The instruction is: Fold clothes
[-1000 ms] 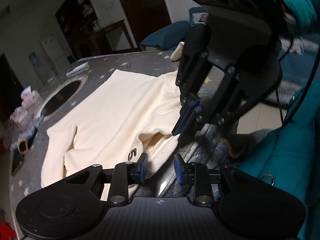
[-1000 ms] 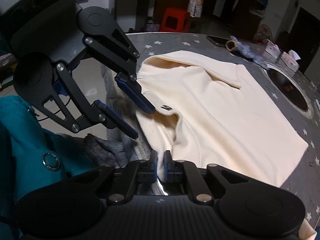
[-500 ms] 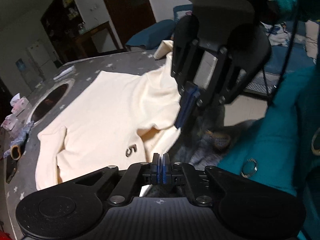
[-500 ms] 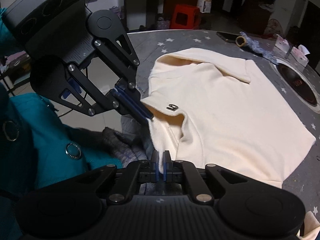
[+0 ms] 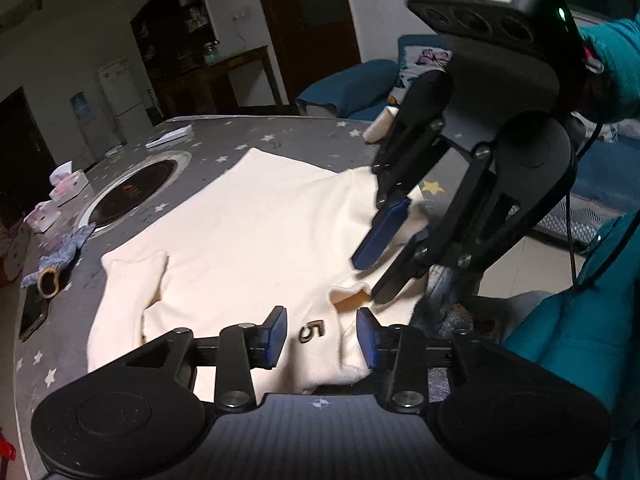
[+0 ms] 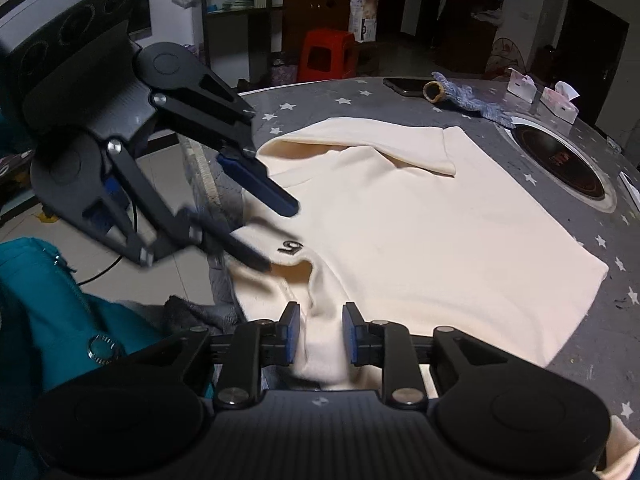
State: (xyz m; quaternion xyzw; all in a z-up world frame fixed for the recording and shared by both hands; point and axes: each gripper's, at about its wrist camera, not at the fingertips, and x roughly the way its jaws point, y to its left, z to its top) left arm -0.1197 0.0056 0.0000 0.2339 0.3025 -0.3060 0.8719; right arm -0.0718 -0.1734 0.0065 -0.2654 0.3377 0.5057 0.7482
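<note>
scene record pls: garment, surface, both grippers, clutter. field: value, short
garment: cream sweatshirt, spread flat, near edge bunched, dark "5" by collar
surface: grey star-print table with round inset burner
left gripper: fingers opening, collar fabric between them, not pinched
right gripper: fingers opening, fabric fold between them, not pinched
clutter: phone, blue knit glove, tissue boxes on far side

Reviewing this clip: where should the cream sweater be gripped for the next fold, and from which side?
Grip the cream sweater at its near hem, either side of the "5" patch. Come from the table's near edge: that edge lies bunched and raised between both opening tools, left and right.
</note>
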